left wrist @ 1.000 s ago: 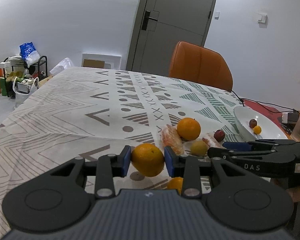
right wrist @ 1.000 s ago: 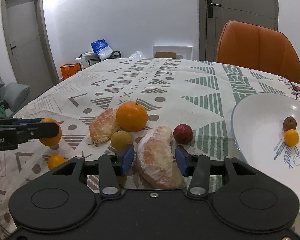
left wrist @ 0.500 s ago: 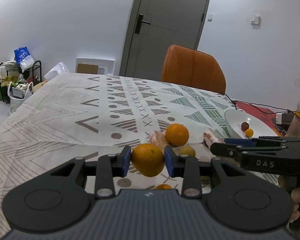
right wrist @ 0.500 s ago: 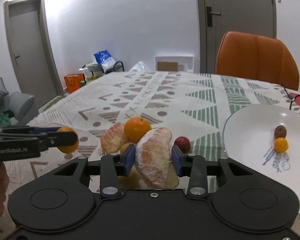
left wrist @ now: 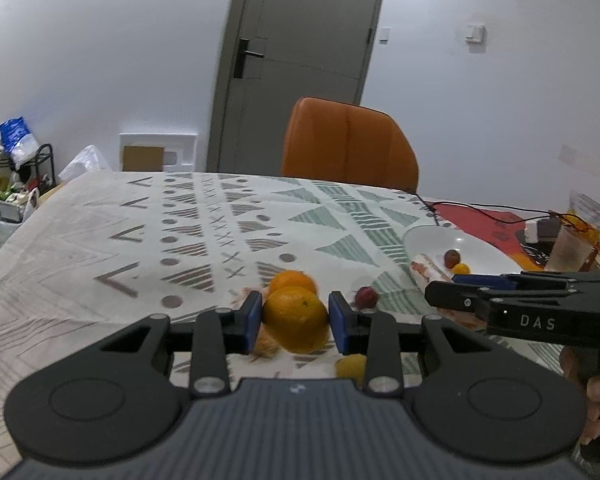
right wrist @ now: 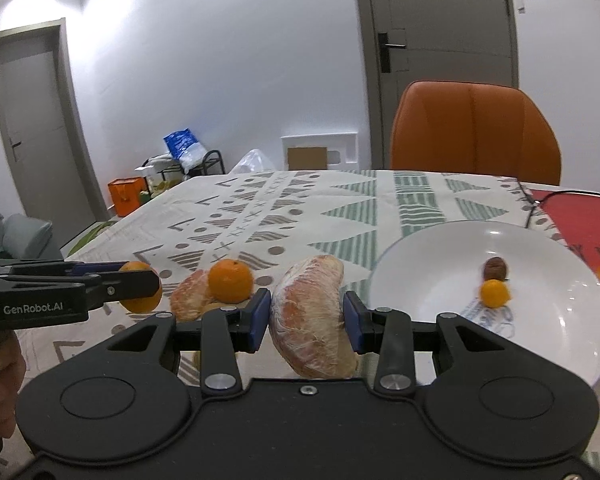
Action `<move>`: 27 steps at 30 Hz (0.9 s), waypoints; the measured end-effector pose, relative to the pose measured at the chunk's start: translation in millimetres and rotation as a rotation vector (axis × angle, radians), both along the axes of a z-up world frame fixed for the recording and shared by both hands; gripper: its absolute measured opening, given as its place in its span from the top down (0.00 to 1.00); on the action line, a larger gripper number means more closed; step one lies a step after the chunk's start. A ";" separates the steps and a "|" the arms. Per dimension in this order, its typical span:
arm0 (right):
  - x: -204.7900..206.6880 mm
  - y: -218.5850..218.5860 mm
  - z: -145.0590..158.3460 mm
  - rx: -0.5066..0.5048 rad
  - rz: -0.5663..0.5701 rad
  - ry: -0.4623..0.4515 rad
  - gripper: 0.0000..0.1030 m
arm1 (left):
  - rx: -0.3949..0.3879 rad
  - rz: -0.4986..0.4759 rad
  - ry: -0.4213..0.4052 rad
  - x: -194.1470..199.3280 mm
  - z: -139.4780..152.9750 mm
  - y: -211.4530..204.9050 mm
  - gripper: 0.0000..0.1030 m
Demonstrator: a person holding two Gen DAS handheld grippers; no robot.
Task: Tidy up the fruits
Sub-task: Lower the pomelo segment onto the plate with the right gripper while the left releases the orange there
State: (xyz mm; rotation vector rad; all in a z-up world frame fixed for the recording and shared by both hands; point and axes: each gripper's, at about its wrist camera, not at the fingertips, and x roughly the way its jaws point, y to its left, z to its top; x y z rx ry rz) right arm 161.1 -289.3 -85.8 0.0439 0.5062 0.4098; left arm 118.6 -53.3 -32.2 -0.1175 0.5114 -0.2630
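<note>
My left gripper [left wrist: 296, 318] is shut on an orange [left wrist: 296, 318] and holds it above the patterned tablecloth [left wrist: 148, 240]. My right gripper [right wrist: 306, 318] is shut on a peeled pomelo segment [right wrist: 312, 316], lifted just left of the white plate [right wrist: 548, 320]. The plate holds a small brown fruit [right wrist: 495, 268] and a small orange fruit [right wrist: 495, 293]. On the cloth lie a second orange [right wrist: 231, 280], another pomelo segment [right wrist: 188, 296], a dark red fruit [left wrist: 366, 297] and a small yellow fruit [left wrist: 350, 366].
An orange chair [left wrist: 348, 144] stands at the table's far side. A red mat [left wrist: 484, 220] with cables and a plastic cup [left wrist: 568, 252] lie right of the plate. A rack with bags [left wrist: 16, 168] stands on the floor at the left.
Both grippers have risen and moved right toward the plate, each still holding its fruit. The pomelo segment came up off the cloth.
</note>
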 end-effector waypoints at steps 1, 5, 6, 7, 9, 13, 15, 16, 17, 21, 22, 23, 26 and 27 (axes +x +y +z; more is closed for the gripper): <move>-0.4 -3.0 -0.1 0.000 -0.007 -0.001 0.64 | 0.001 -0.007 -0.002 0.5 0.6 -3.2 0.66; -1.0 -14.9 -0.4 -0.001 -0.039 -0.005 0.64 | 0.006 -0.031 -0.008 3.8 2.0 -13.7 0.66; -1.3 -18.3 -0.4 0.000 -0.049 -0.005 0.64 | 0.009 -0.038 -0.009 5.0 2.1 -16.8 0.66; -1.6 -21.8 -0.4 0.002 -0.058 -0.006 0.64 | 0.011 -0.043 -0.008 6.9 1.5 -19.2 0.66; -2.4 -28.7 -0.5 0.002 -0.076 -0.008 0.64 | 0.015 -0.057 -0.007 9.7 1.4 -25.5 0.66; -2.1 -44.0 -1.8 -0.001 -0.117 -0.007 0.64 | 0.021 -0.084 -0.011 15.0 2.4 -37.4 0.66; -1.7 -52.3 -3.2 0.000 -0.136 -0.005 0.64 | 0.023 -0.097 -0.015 17.2 3.2 -43.4 0.66; -1.5 -56.1 -3.6 0.000 -0.145 -0.004 0.64 | 0.024 -0.103 -0.016 18.3 3.5 -46.4 0.66; -1.4 -59.6 -4.0 -0.001 -0.154 -0.005 0.64 | 0.026 -0.108 -0.017 19.6 3.8 -49.3 0.66; 1.3 -72.8 -7.0 0.001 -0.184 -0.005 0.64 | 0.034 -0.130 -0.018 25.6 4.3 -61.8 0.66; 2.0 -75.9 -7.7 0.002 -0.190 -0.004 0.64 | 0.036 -0.136 -0.018 26.8 4.3 -64.2 0.66; 2.9 -78.9 -8.6 0.003 -0.198 -0.002 0.64 | 0.038 -0.140 -0.018 28.2 4.2 -66.8 0.66; 5.3 -85.9 -10.9 0.005 -0.213 0.001 0.64 | 0.043 -0.153 -0.020 31.8 4.5 -75.5 0.66; 5.9 -87.6 -11.2 0.005 -0.218 0.001 0.64 | 0.045 -0.159 -0.021 33.1 4.9 -78.2 0.66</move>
